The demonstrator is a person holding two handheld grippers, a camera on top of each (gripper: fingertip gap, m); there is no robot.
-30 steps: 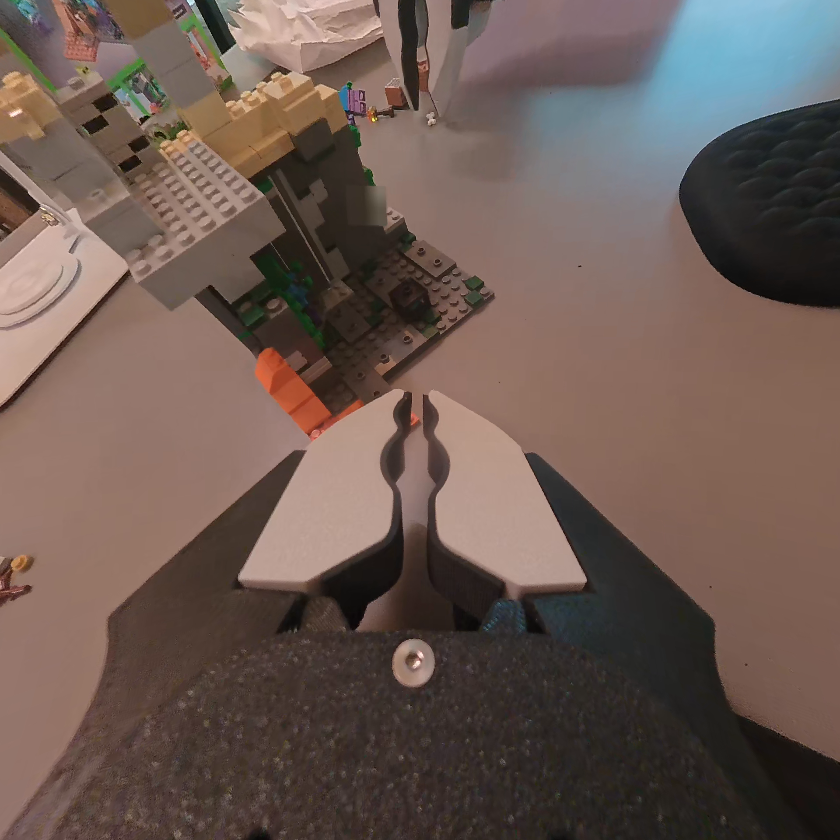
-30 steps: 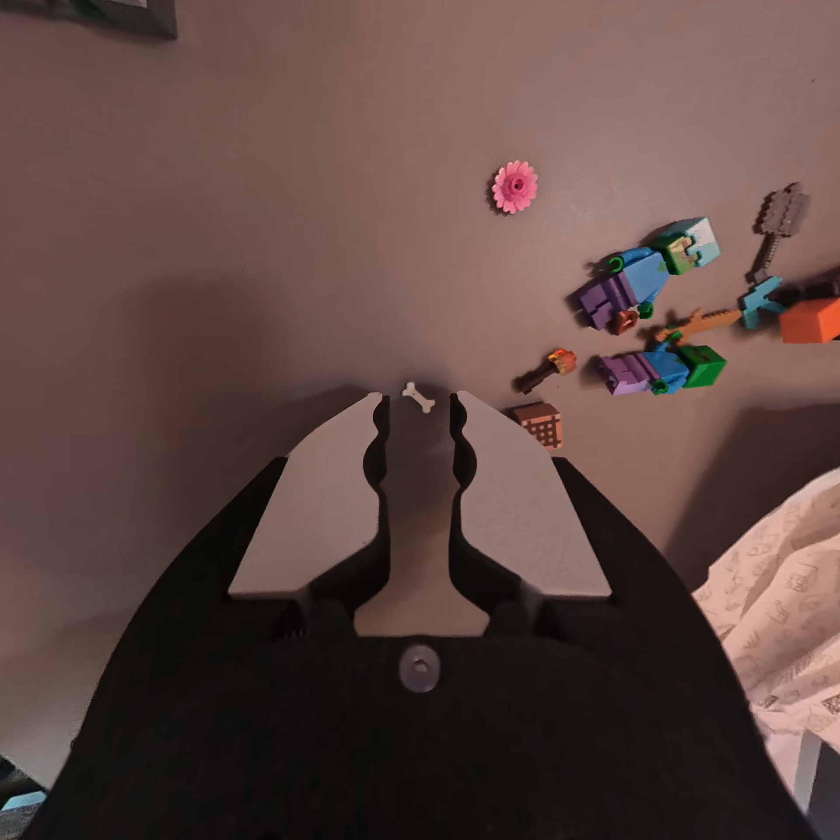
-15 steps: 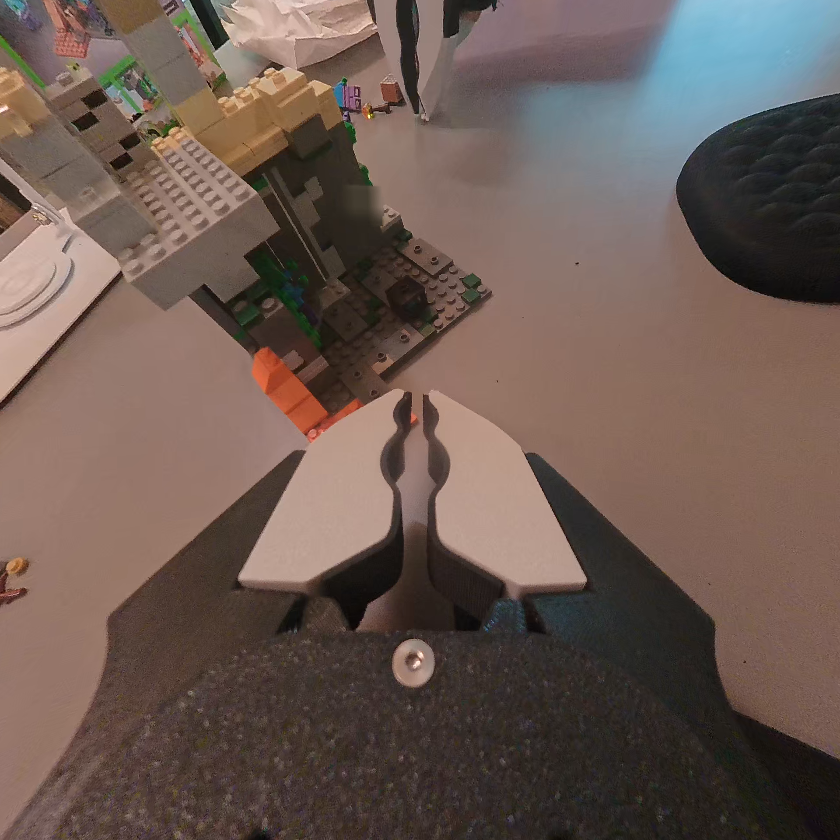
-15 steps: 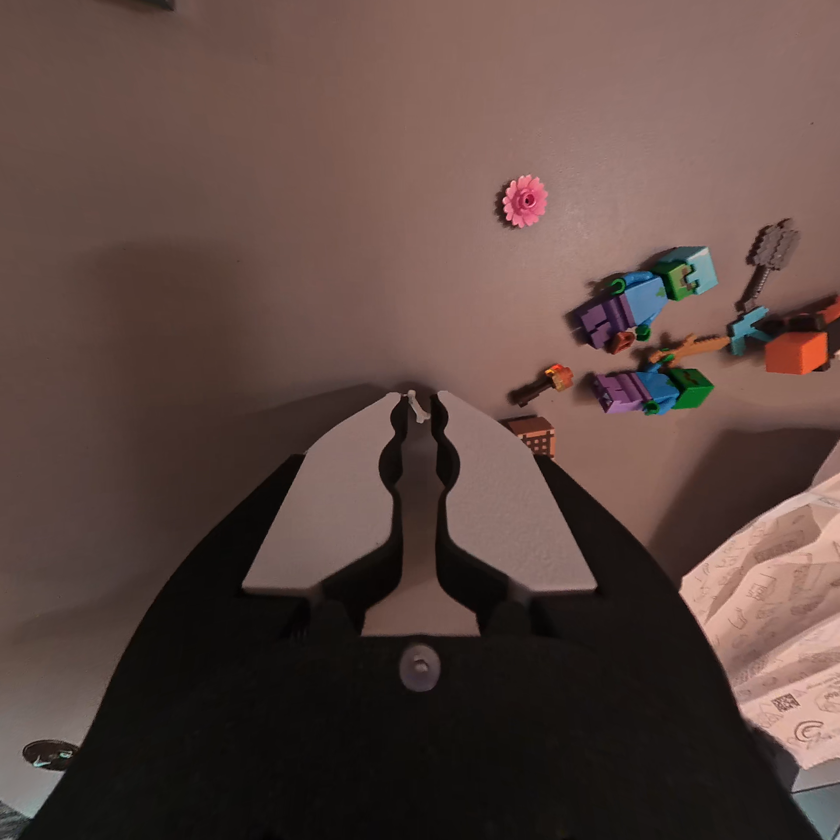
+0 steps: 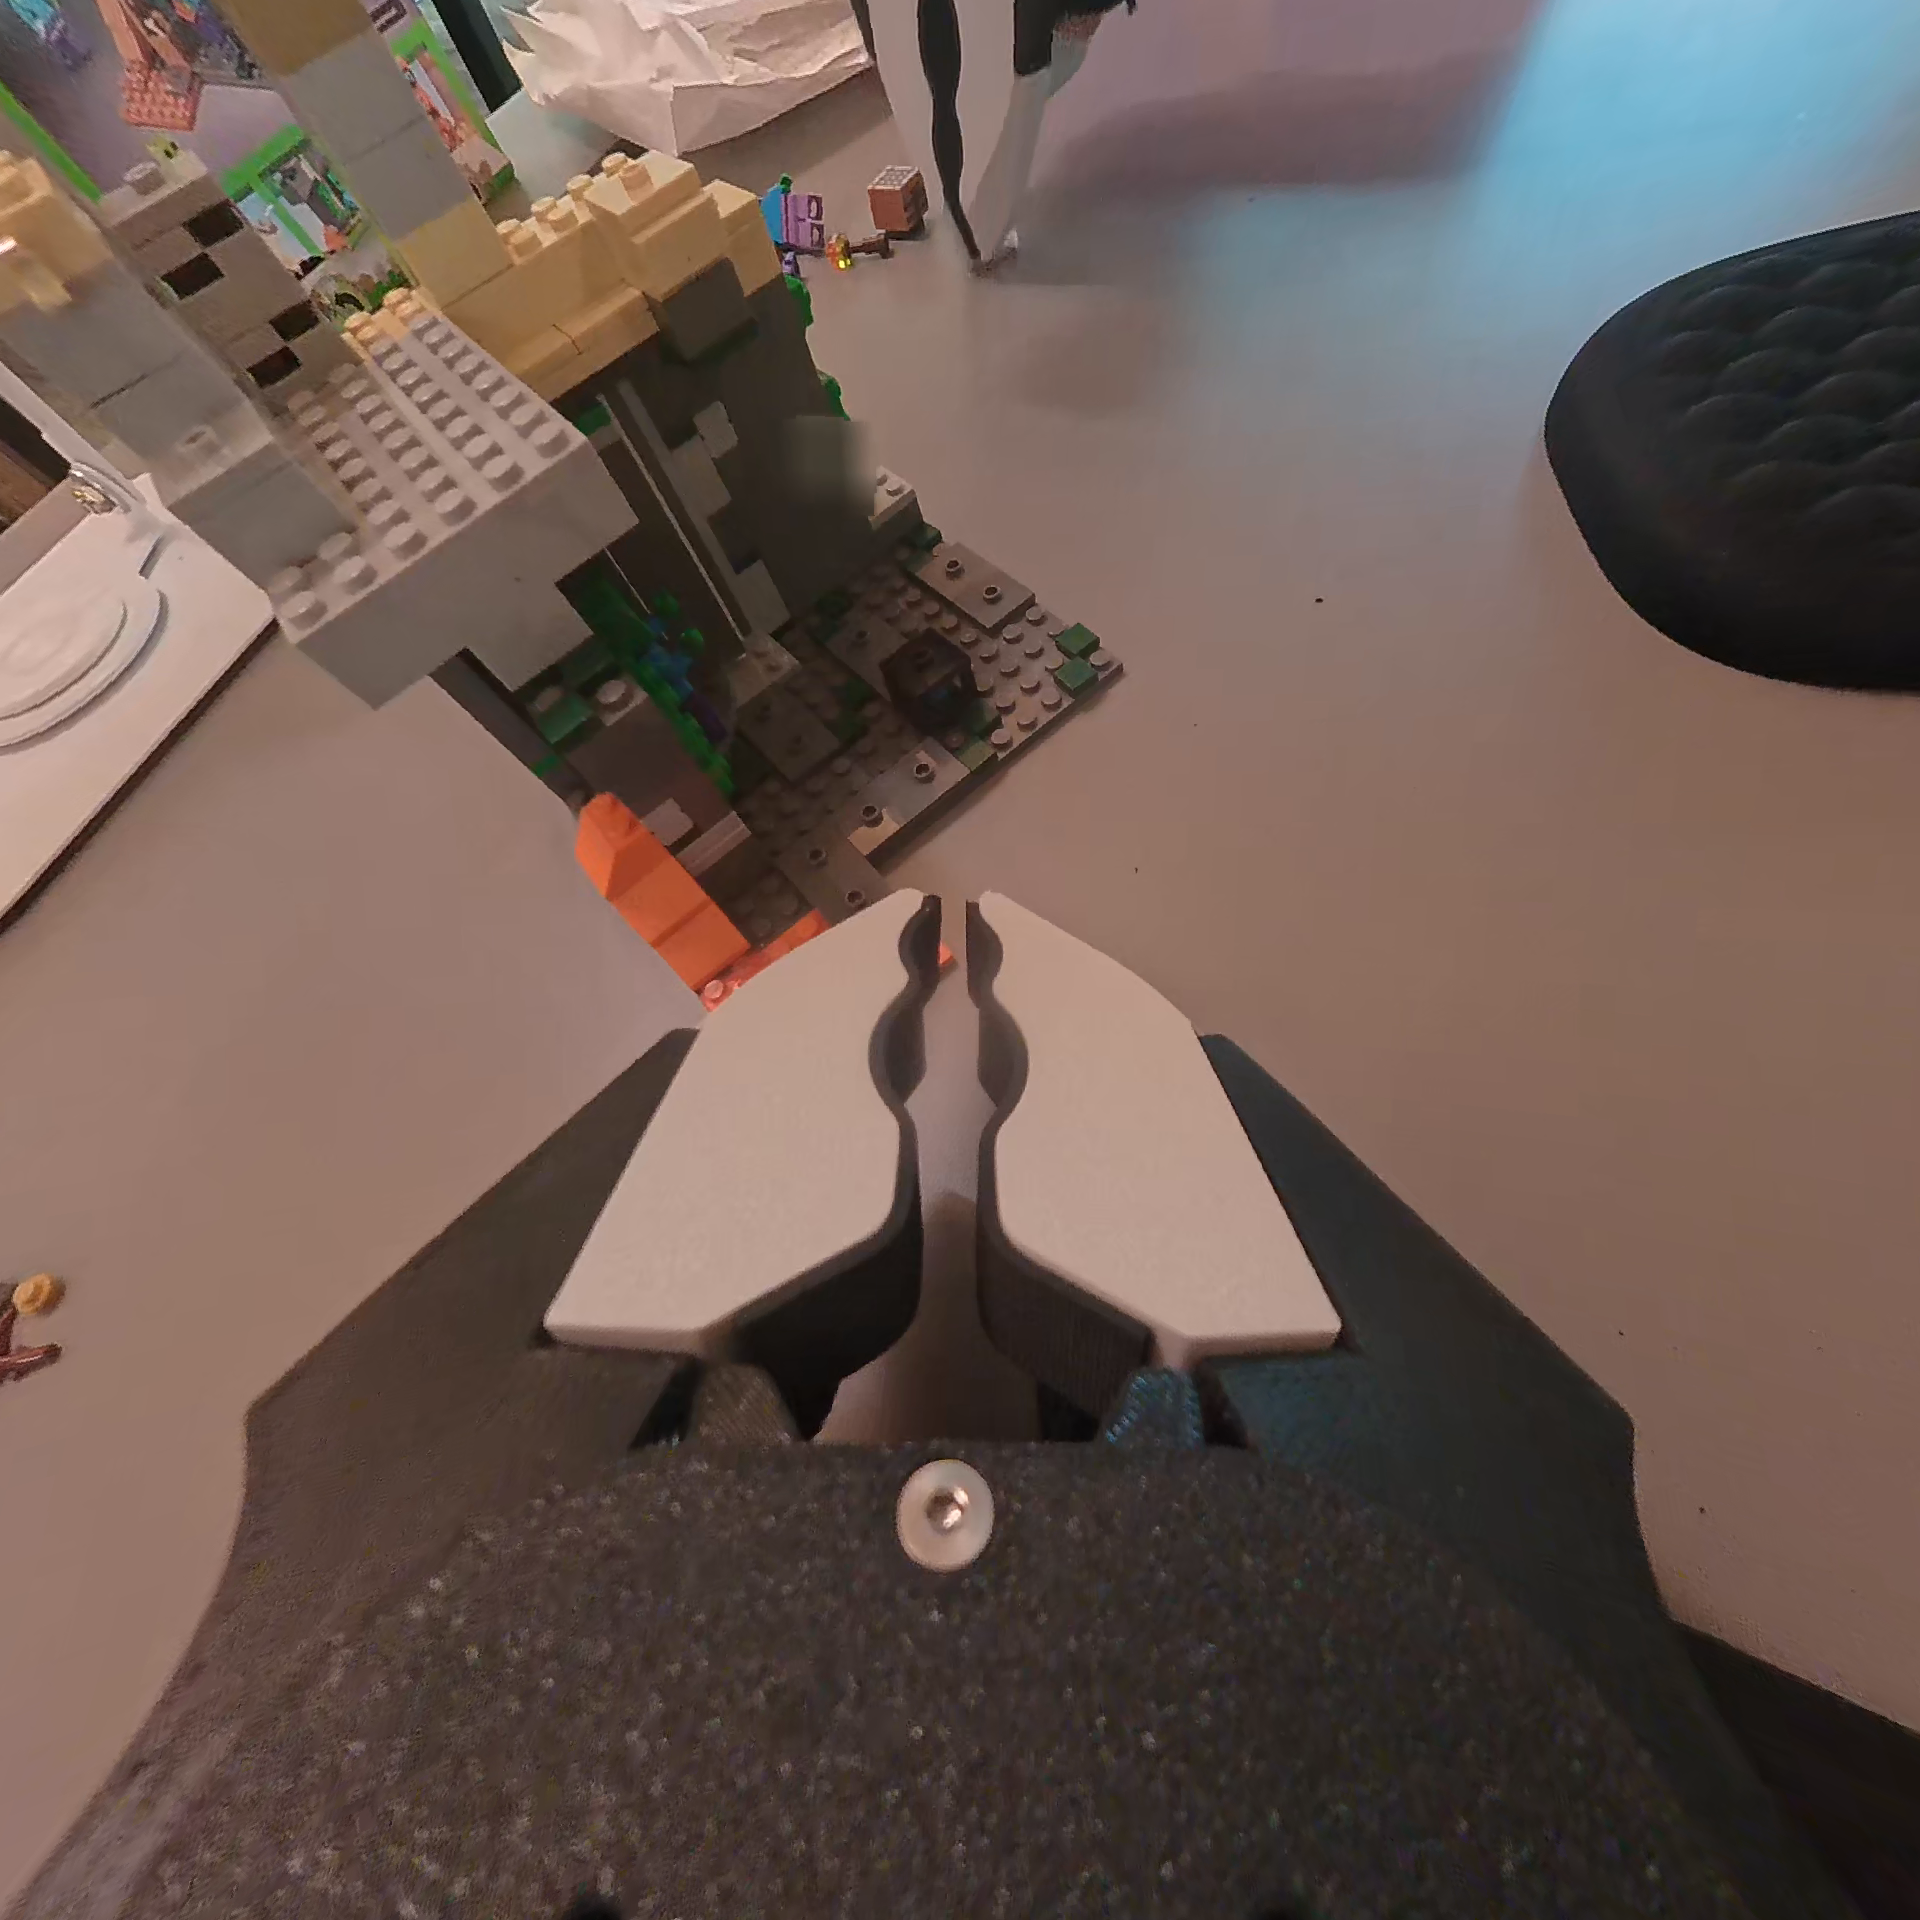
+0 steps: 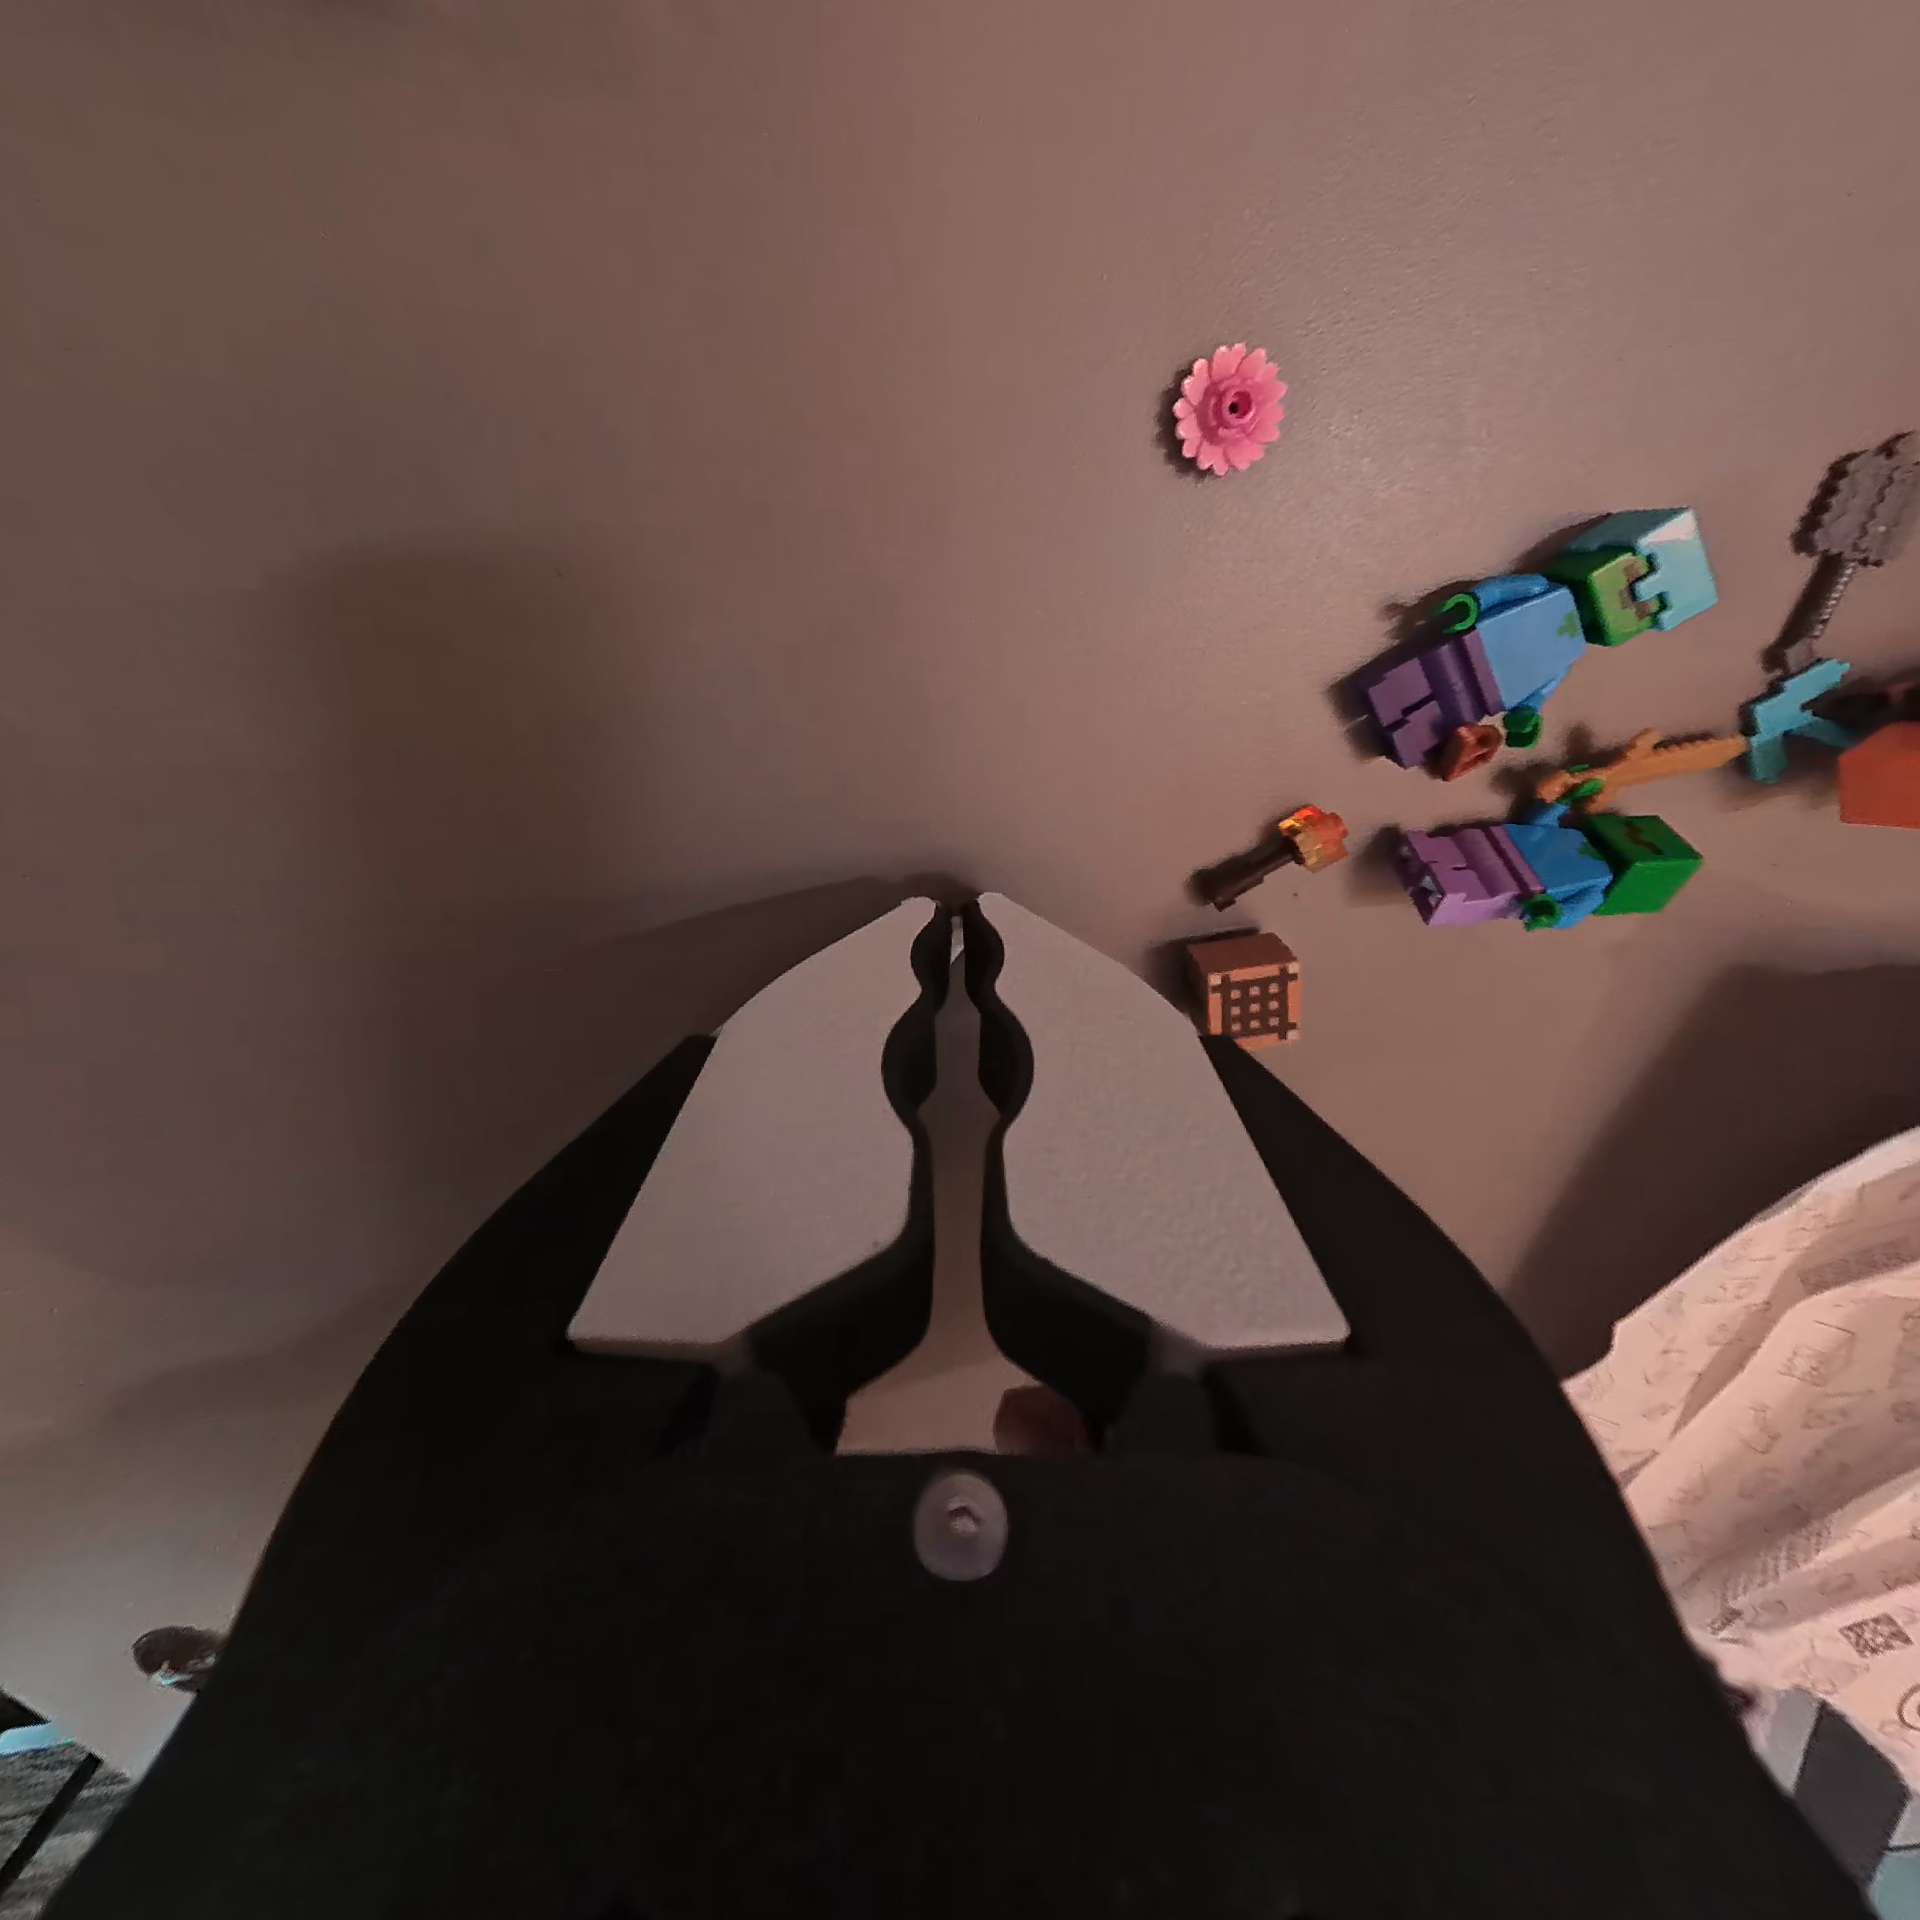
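My right gripper (image 6: pixel 957 914) points down at the grey table and is shut on a small white bone (image 6: pixel 953 948), of which only a sliver shows between the tips. It also shows far off in the left wrist view (image 5: pixel 971 156). My left gripper (image 5: pixel 954 914) is shut with nothing in it, low over the table. Its tips are at the near corner of a brick-built grey and tan model (image 5: pixel 436 478), beside that model's orange brick (image 5: pixel 649 883).
Right of my right gripper lie a brown cube (image 6: pixel 1247 985), a torch (image 6: pixel 1273 854), two blue and purple figures (image 6: pixel 1538 644), toy tools (image 6: pixel 1860 520) and a pink flower (image 6: pixel 1230 408). Printed paper (image 6: pixel 1766 1403) is at the lower right. A black cushion (image 5: pixel 1766 457) lies right of the model. Between my right fingertips and the brown cube (image 6: pixel 1247 985) there is roughly 5 cm.
My right gripper moved forward over the white bone and closed on it. The left gripper stayed shut and hardly moved.
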